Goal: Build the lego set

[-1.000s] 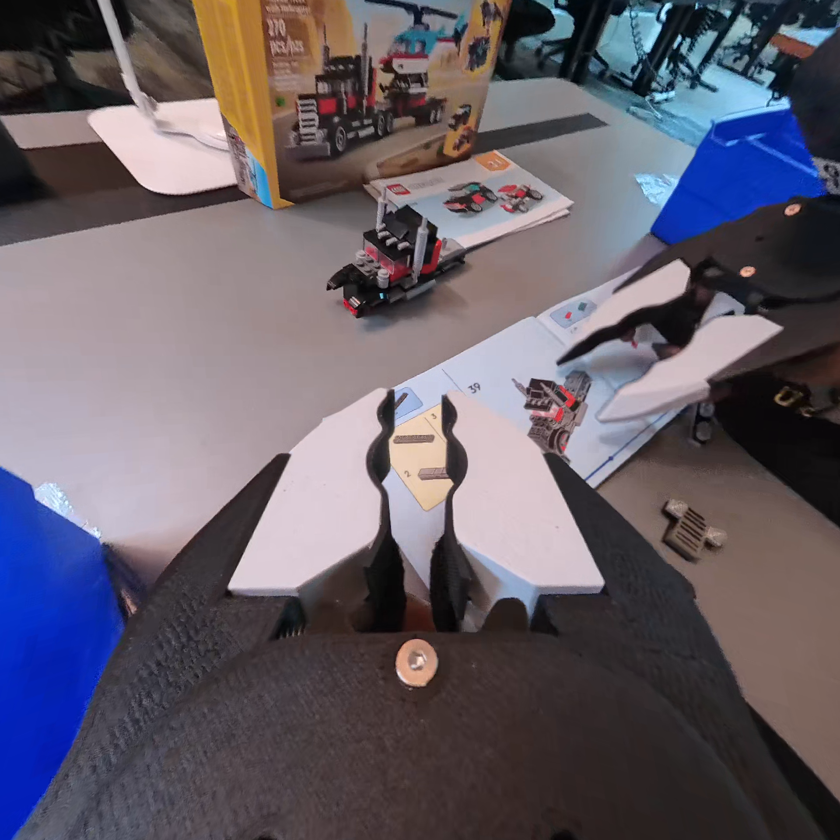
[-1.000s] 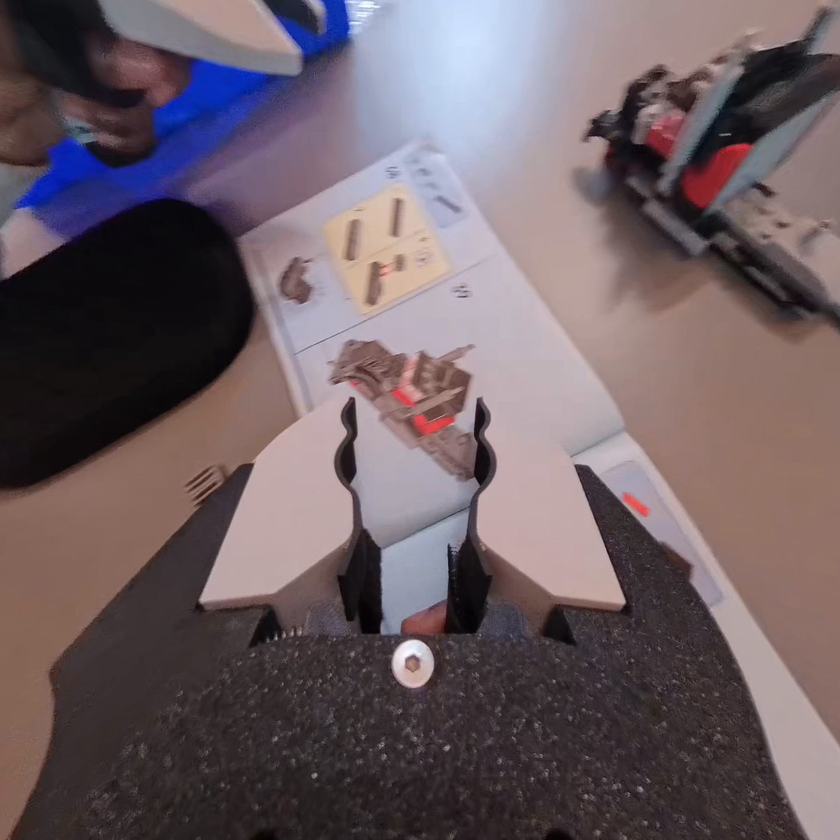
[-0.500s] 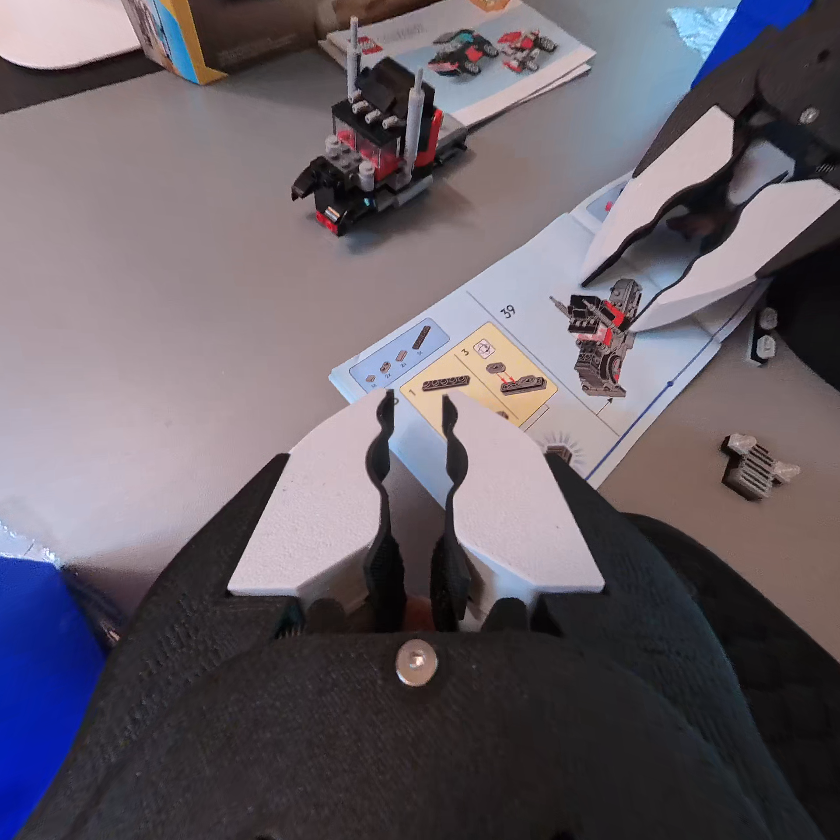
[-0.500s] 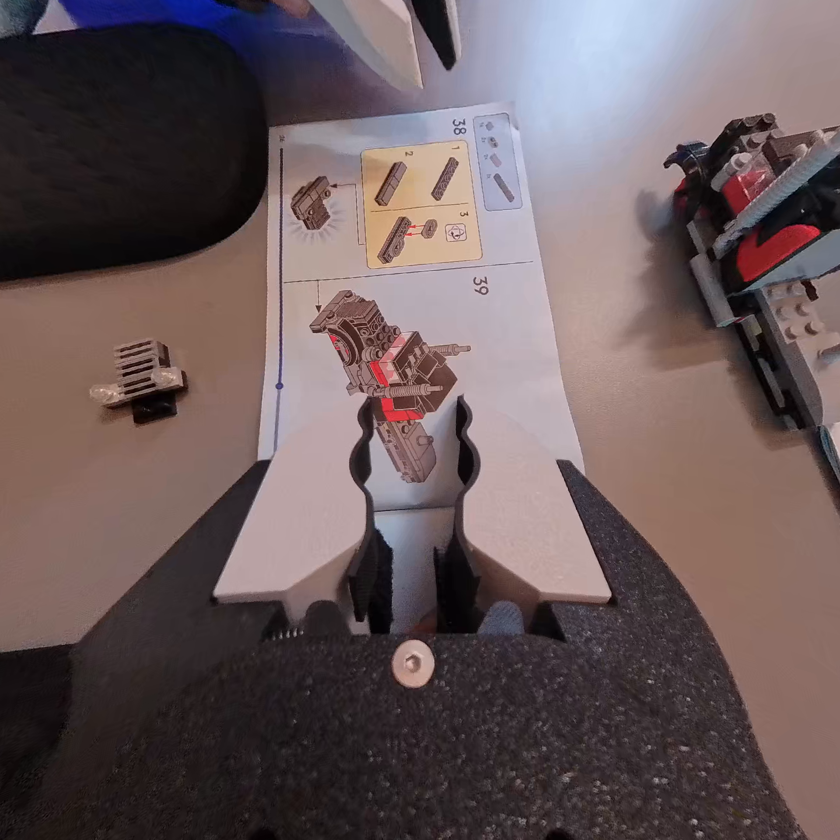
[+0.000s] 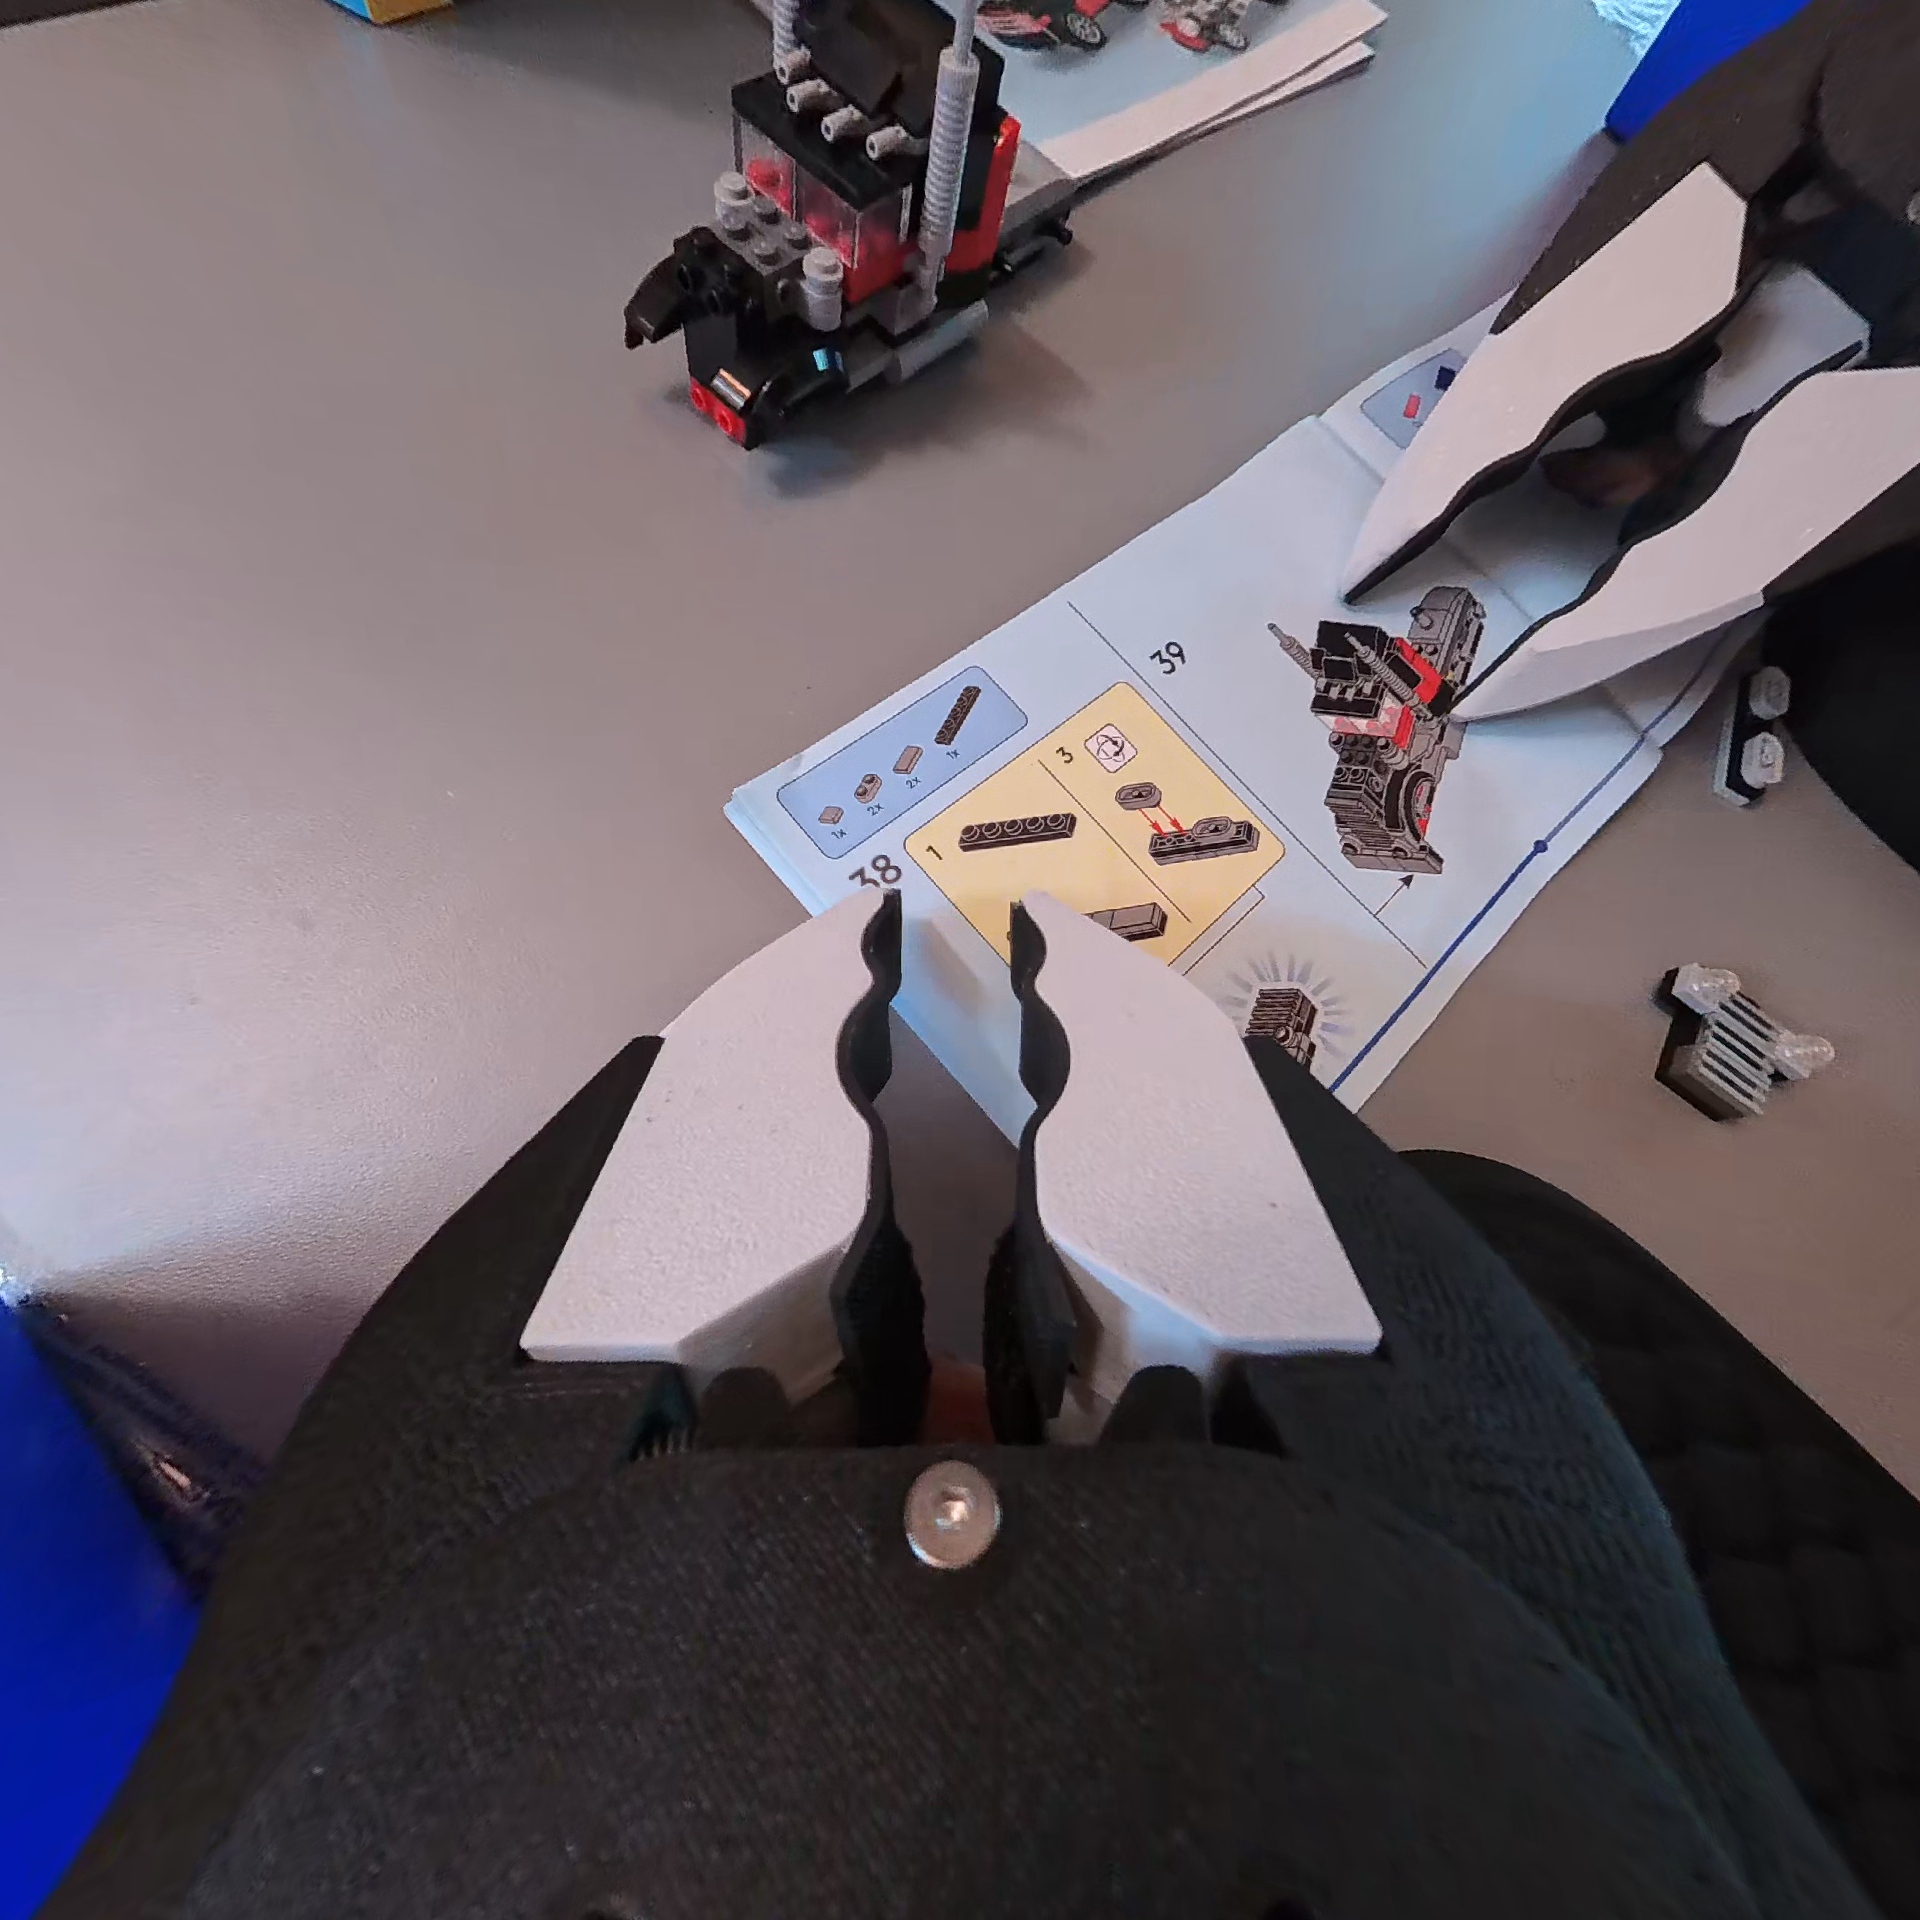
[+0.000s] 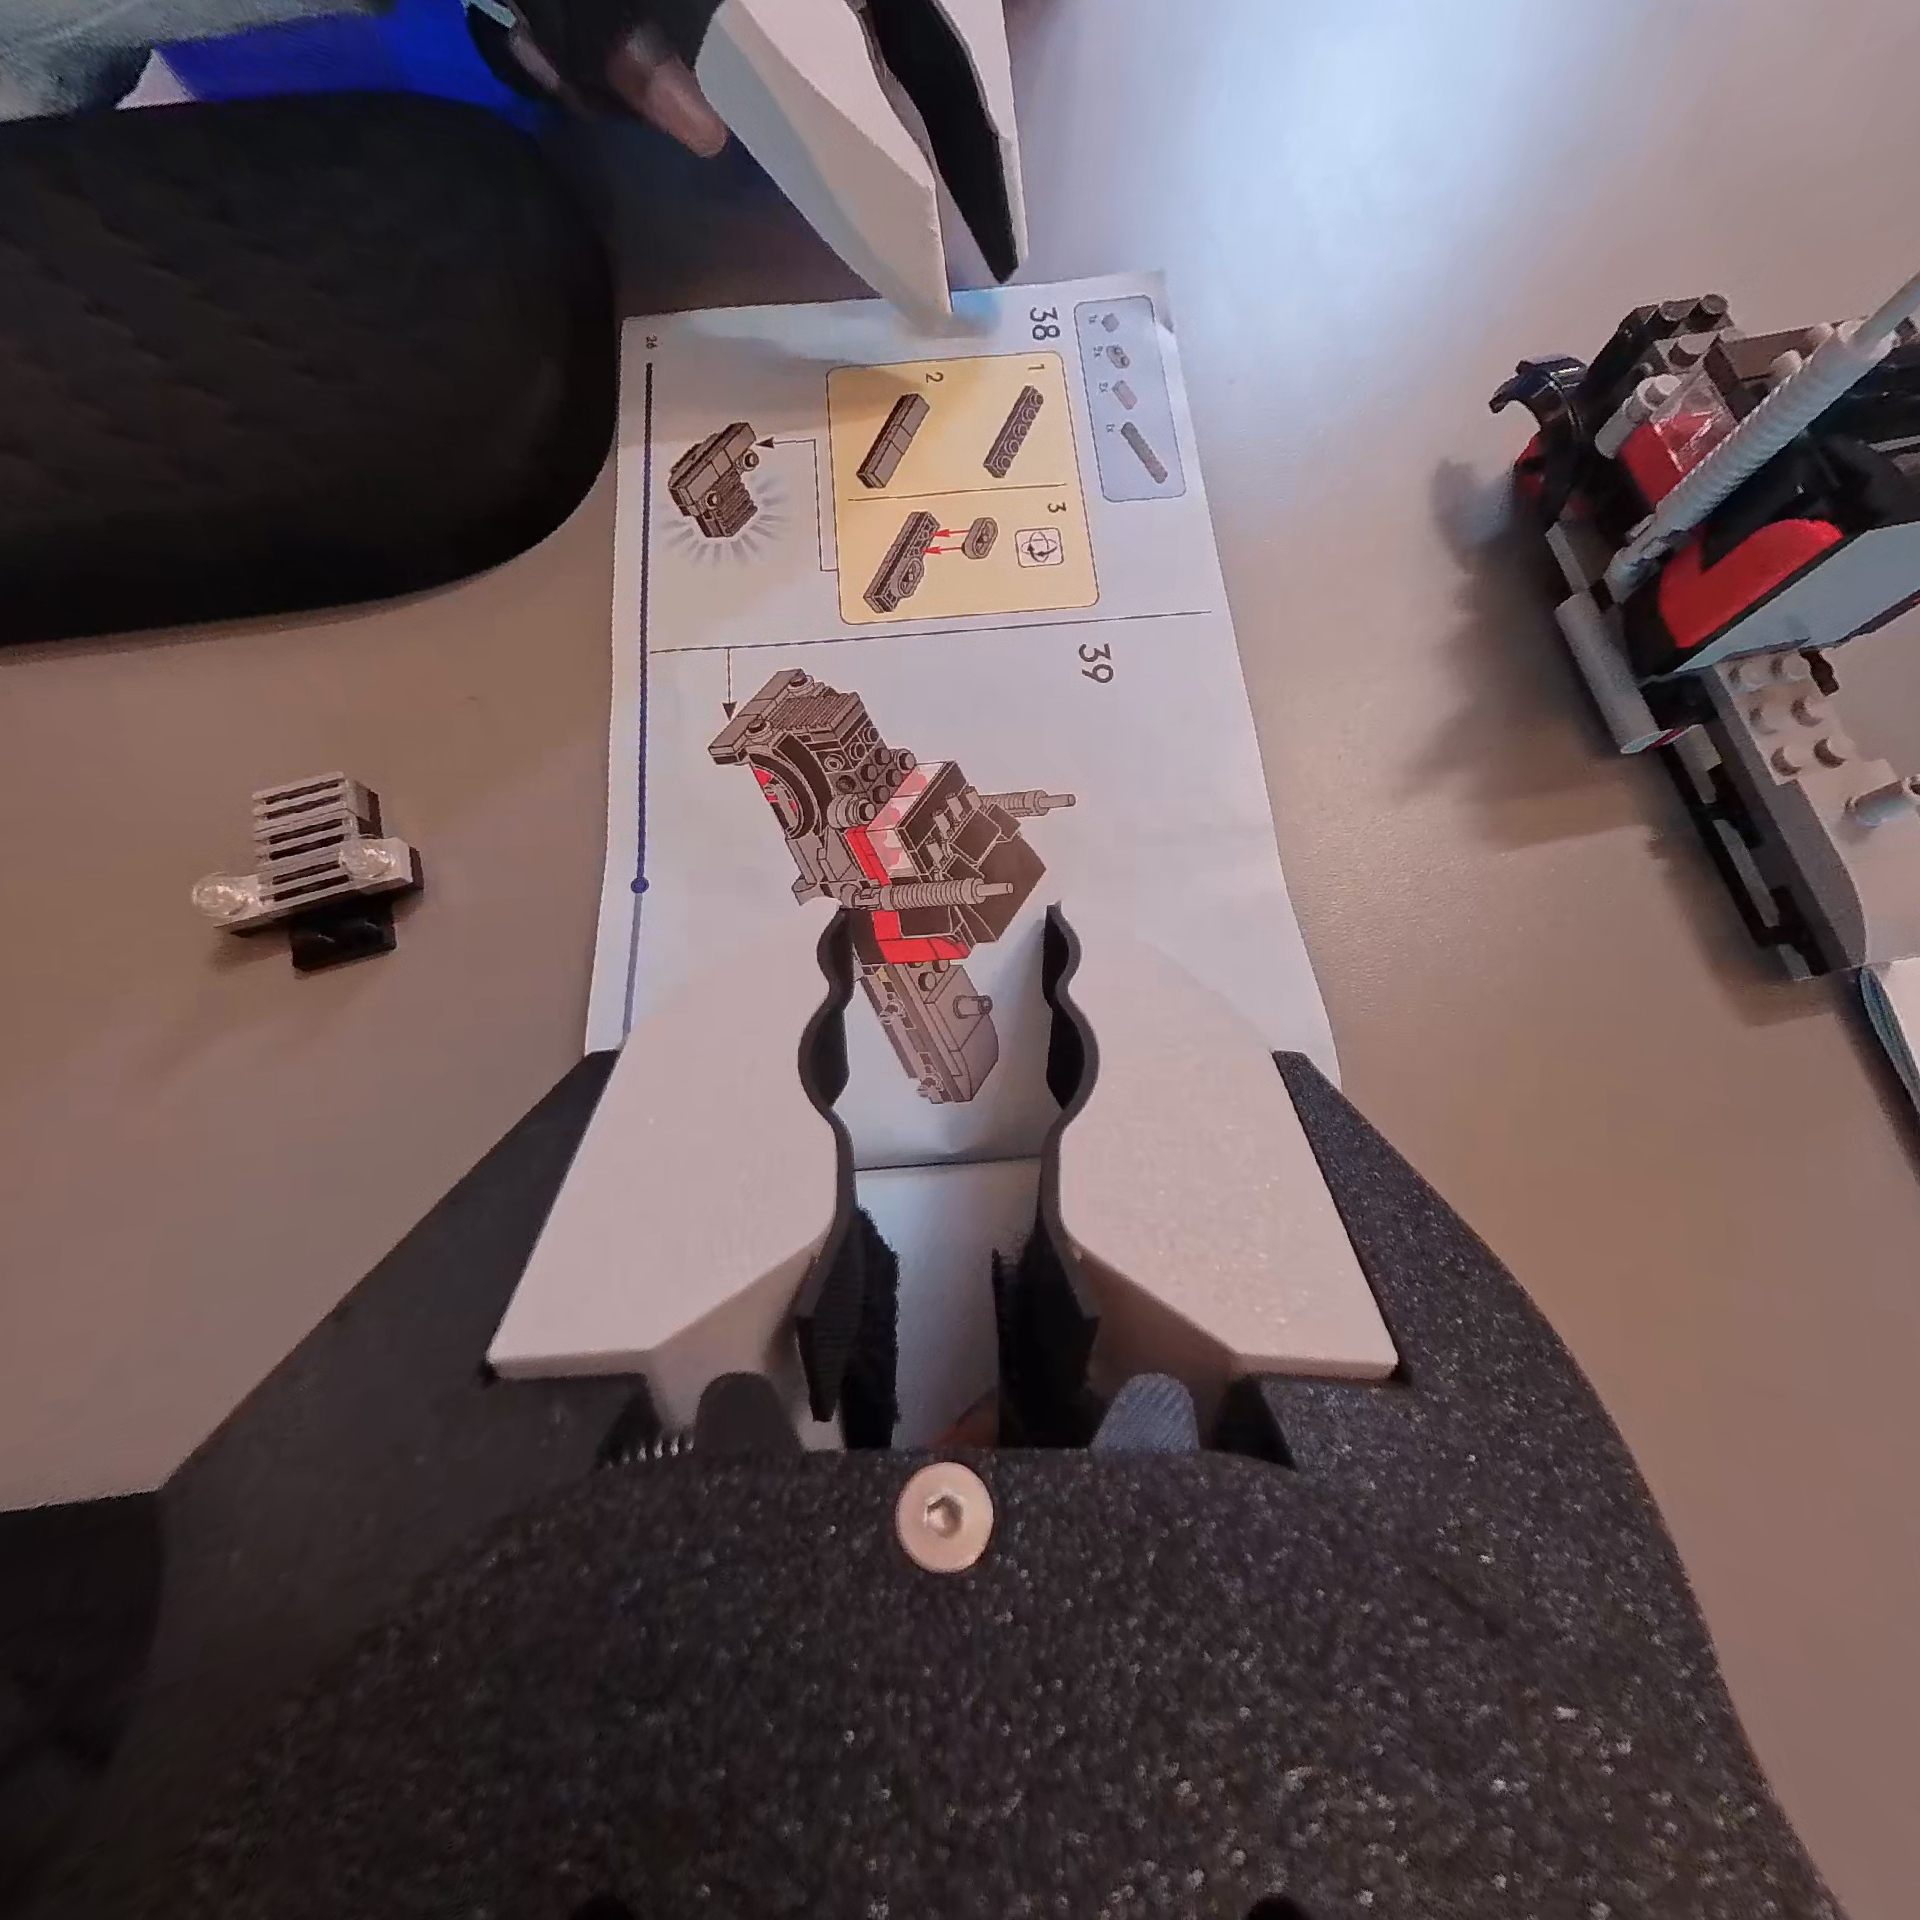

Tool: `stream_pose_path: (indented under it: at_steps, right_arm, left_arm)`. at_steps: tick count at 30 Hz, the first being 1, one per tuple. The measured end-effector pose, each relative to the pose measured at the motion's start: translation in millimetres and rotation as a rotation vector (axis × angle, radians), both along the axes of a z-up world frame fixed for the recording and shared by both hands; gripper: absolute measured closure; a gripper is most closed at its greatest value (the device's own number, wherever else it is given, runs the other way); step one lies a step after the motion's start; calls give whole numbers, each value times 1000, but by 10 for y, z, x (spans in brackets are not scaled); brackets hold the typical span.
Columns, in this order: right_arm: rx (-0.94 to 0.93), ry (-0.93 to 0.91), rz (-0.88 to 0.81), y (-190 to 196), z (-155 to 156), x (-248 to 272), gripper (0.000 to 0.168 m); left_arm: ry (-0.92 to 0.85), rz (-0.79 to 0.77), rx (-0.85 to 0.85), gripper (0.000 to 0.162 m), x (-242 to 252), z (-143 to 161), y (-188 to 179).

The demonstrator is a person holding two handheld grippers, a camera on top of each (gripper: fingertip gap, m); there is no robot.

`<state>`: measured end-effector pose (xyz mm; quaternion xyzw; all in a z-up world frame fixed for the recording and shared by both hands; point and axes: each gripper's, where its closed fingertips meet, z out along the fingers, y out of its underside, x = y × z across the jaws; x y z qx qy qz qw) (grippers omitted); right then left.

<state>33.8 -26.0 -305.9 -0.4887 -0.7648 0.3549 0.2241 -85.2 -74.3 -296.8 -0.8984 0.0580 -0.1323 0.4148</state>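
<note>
In the left wrist view, the left gripper (image 5: 948, 914) hangs released and empty, its jaws a narrow gap apart over the near corner of the open instruction booklet (image 5: 1226, 665) on the grey table (image 5: 312, 644). The small grille sub-assembly (image 5: 1733, 1039) sits on bare table just past the booklet's right edge, off to the right of this claw; the right gripper (image 5: 1403, 649), also released, rests its tips on the page and looks the nearer of the two. The part-built truck (image 5: 831, 229) stands beyond the booklet toward the far side, near a second folded booklet (image 5: 1195, 73). In the right wrist view, the right gripper (image 6: 940, 925) holds nothing, jaws wide over the printed truck drawing. The grille sub-assembly (image 6: 312, 868) lies to its left, beside the booklet's left edge, long axis roughly across the view; the truck (image 6: 1745, 582) is well apart on the right. A blue bin (image 6: 343, 62) shows at the top left; what it holds is hidden.
</note>
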Motion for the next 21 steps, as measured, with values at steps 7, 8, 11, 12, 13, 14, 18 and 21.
stream_pose_path:
  at_steps: [7,8,11,12,13,14,18,21]
  right_arm:
    - [-3,-1,0,0,0,-1,133]
    - [-3,-1,0,-1,0,-1,133]
    - [-4,-1,0,0,-1,-2,133]
    - [-5,-1,0,0,0,-2,133]
    - [-6,-1,-1,0,0,-2,133]
    - [-6,-2,-1,0,0,-3,133]
    - [-7,-2,-1,1,-1,-4,133]
    - [-8,-2,-1,2,-1,-4,133]
  left_arm:
    - [4,-2,7,142,2,9,0]
    - [4,-3,8,142,4,10,0]
    - [5,-4,8,142,6,10,-1]
    - [5,-4,8,142,5,11,0]
    - [5,-4,8,142,5,11,0]
    - [5,-4,8,142,5,11,0]
    - [6,-6,9,142,6,11,1]
    - [7,-7,9,142,8,11,1]
